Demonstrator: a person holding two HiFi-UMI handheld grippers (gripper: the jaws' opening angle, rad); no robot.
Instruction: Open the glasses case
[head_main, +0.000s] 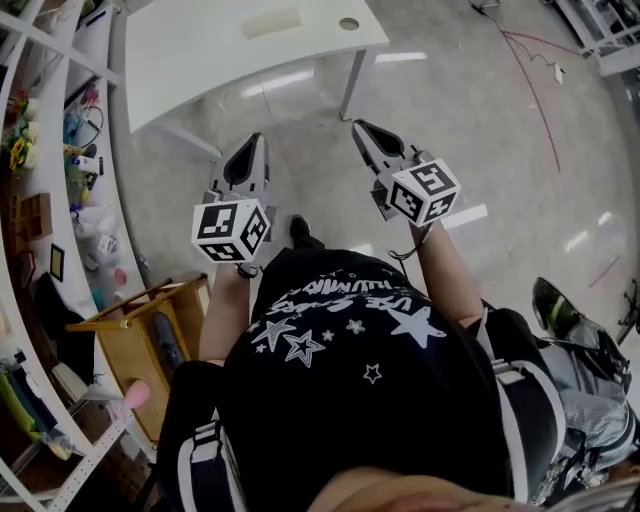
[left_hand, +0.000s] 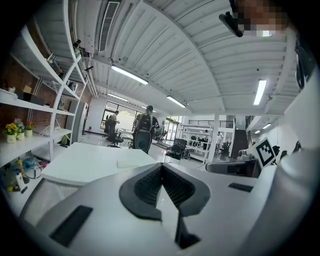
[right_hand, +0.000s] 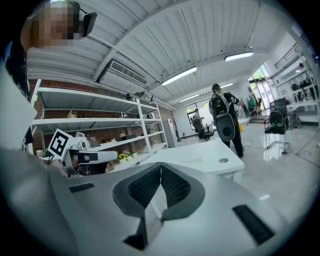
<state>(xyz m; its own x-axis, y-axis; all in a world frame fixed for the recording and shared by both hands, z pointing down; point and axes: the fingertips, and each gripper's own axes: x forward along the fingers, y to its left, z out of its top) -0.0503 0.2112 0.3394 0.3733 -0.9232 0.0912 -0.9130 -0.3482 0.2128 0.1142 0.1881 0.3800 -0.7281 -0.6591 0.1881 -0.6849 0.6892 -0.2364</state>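
Forearms (head_main: 445, 270) reach forward from a black star-printed shirt (head_main: 350, 370), each carrying a hand-held gripper out over the shiny grey floor (head_main: 480, 130). The left hand-held gripper (head_main: 254, 142) has its jaws pressed together at the tips with nothing between them. The right hand-held gripper (head_main: 361, 127) is the same, closed and empty. Both point toward the near edge of the white surface (head_main: 200, 60) but stop short of it, above the floor. A wooden crate (head_main: 135, 335) stands at the person's left beside white shelving (head_main: 40, 200). Farther on, the glasses case (head_main: 272, 22), a pale oblong, lies flat on the surface, well back from its near edge. It is left of a round hole (head_main: 348, 23) near the right edge and well apart from both grippers. Beyond the surface, a person with a backpack (right_hand: 223, 120) stands in the open room.
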